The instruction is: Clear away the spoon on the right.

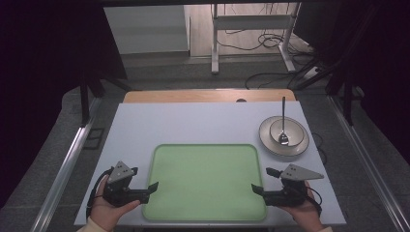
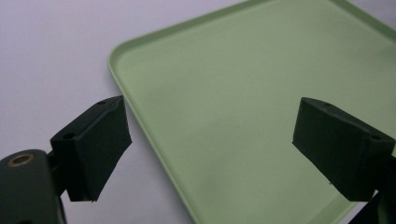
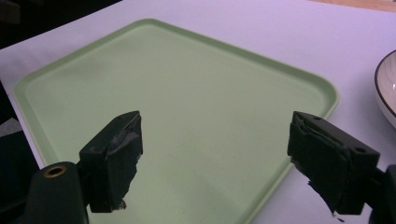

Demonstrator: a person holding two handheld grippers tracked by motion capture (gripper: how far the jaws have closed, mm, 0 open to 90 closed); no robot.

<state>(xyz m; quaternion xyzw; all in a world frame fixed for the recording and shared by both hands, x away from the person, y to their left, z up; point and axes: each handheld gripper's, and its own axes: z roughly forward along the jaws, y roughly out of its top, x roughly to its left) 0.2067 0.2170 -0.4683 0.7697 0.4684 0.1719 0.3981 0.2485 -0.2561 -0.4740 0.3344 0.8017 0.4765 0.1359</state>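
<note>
Up at about 1 o'clock from your right gripper (image 1: 257, 189), the bowl (image 1: 284, 137) sat holding a spoon (image 1: 283, 122) whose handle ran toward 12, so that hand was nearer, both grippers spread empty, left gripper (image 1: 149, 190) by the tray (image 1: 205, 180).

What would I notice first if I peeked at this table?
Probably the big light green tray, lying empty in the middle of the white table close to the person. A black left gripper and right gripper sit at its two sides, both open and holding nothing. Then the pale bowl at the far right, with a metal spoon standing in it.
</note>
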